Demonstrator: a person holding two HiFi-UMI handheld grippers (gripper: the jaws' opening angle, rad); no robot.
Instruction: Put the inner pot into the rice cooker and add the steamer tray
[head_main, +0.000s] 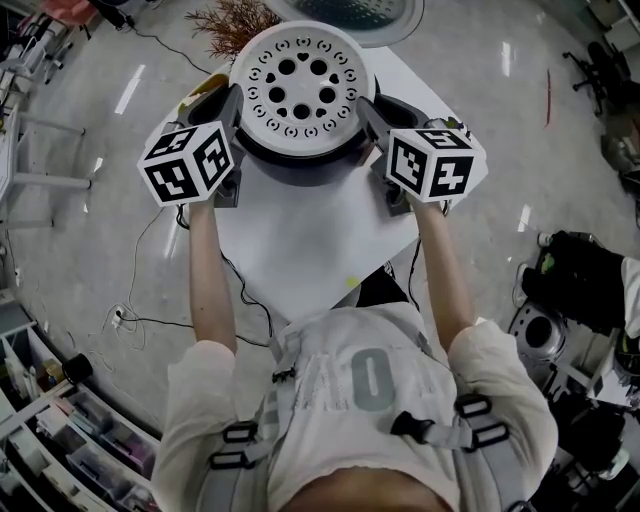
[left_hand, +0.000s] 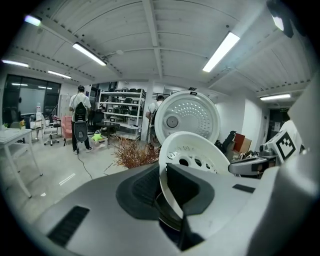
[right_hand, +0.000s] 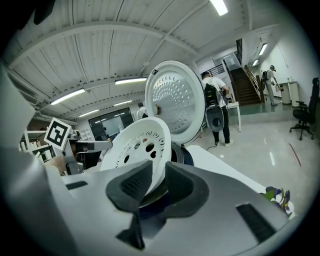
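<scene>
The white surface (head_main: 300, 250) runs away from you, and everything that matters is at its far end. The rice cooker (head_main: 300, 168) sits there, a dark round body. Its lid (right_hand: 175, 100) is swung up and back on the far side, so the mouth is wide open for a straight drop-in from above.

Inside the mouth, both claw views show a dark metallic rim right under the tray. I'd read that as the inner pot (left_hand: 169, 215) already sitting in the cooker, so the first half of the job looks done. I can't see anything in the pot, since the tray covers it.

The steamer tray (head_main: 300, 80) is the white perforated disc directly over the cooker's mouth. It's roughly centred on the opening, held up between your two claws. The tray itself is empty, just holes. I can't tell whether its edge is already touching the pot rim or is just above it.

Your left claw (head_main: 232, 108) is clenched on the tray's left rim and your right claw (head_main: 372, 112) on its right rim, pads pinching the thin edge. Gripping opposite sides makes sense, because it keeps the disc from tipping and lets it go down square. Just watch that one side doesn't catch on the pot rim.
</scene>
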